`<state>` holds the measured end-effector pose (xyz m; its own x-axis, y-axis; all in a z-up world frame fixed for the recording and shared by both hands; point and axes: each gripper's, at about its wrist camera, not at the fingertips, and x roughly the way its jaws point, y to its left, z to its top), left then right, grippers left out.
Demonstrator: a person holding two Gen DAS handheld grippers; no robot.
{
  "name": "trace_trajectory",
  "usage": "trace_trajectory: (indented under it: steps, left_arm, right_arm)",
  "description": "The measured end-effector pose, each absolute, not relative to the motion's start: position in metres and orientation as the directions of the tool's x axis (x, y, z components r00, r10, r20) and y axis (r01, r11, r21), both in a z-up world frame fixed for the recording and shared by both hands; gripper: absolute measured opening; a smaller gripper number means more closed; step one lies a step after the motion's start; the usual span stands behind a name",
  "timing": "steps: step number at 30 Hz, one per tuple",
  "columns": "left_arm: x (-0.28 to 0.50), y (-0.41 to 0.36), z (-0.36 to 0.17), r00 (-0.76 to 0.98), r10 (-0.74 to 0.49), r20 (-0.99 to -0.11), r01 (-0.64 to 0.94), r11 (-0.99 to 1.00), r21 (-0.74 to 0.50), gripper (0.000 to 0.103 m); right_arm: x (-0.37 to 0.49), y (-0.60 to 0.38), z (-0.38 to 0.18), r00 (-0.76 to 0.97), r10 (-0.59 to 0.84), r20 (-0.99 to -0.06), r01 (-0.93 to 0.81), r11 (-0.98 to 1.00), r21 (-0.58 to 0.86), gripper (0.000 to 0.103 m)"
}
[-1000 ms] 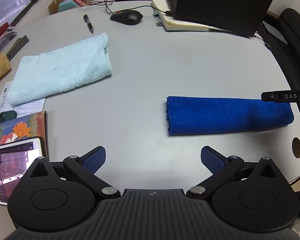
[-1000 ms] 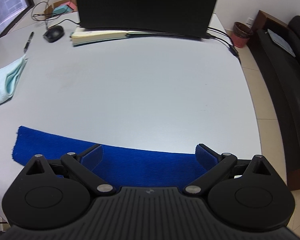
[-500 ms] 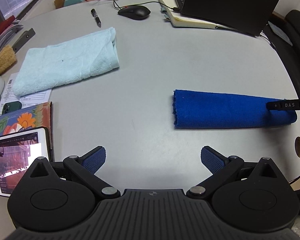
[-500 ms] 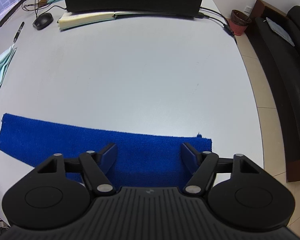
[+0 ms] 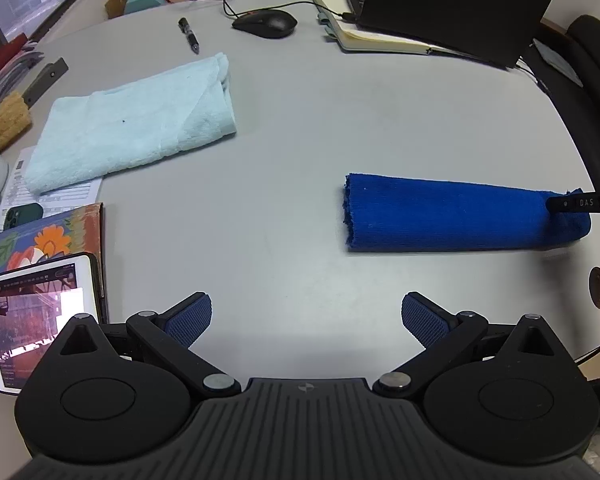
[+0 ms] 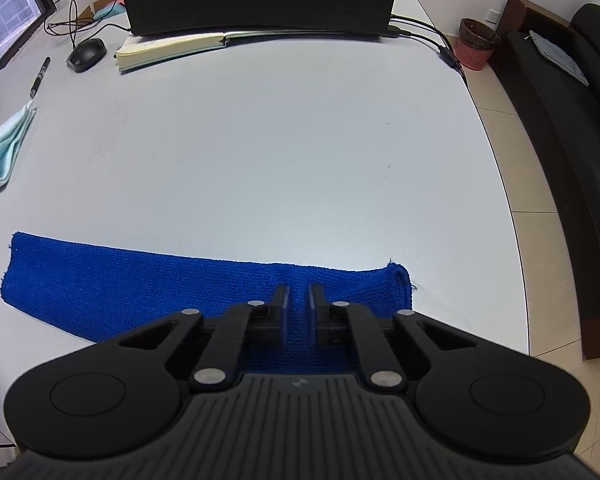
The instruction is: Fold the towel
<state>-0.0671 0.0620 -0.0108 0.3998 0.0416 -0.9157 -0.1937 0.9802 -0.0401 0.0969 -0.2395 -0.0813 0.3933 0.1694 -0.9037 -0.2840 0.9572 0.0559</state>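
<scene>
Two grippers in play, only one working. Your right gripper [image 6: 299, 300] has its jaws pinched together on a ridge of the blue towel [image 6: 148, 284], close to the towel's right end. From the left wrist view you see its tip sitting on that same end, at the right edge of the table [image 5: 300, 128]. Your left gripper [image 5: 306, 318] is spread wide, holding nothing, hovering over bare table near you, well apart from the towel's left end.

Blue towel is a long narrow strip, already doubled lengthwise, lying left-right across the near right part of the table. My read: the step in hand is the cross fold, right end over to left end.

To do it well:
- Check you have every layer at that end. The bite looks like a small bunched ridge, can't tell how deep it goes. If only the top layer lifts, re-grip.
- Lift just enough to clear the cloth, then carry leftward along the strip's own axis so the edges stack.
- Left end is free and may drag. Bring your left gripper down on it to pin it.
- Land end on end, then let go.

Light blue towel [image 5: 132, 124] at far left is folded and well clear; leave it.
</scene>
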Motion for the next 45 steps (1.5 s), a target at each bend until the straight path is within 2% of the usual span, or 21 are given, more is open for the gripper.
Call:
trace_trajectory:
  steps: [17,25,45]
  left_arm:
    - [-0.055,0.048,-0.013,0.399,-0.009,-0.917,-0.109,0.992,-0.058,0.102]
    - [-0.048,0.037,-0.011,0.407,-0.025,-0.913,-0.07,0.996,-0.059,0.102]
    - [-0.031,0.011,-0.027,0.35,-0.085,-0.933,0.037,0.996,-0.077,0.102]
  right_arm:
    - [0.071,-0.247,-0.057,0.4,0.226,-0.888,-0.26,0.957,0.126,0.005]
    - [0.048,-0.247,-0.047,0.399,0.28,-0.873,-0.301,0.939,0.165,0.005]
    - [0.0,-0.24,-0.056,0.262,0.375,-0.889,-0.392,0.883,0.257,0.005]
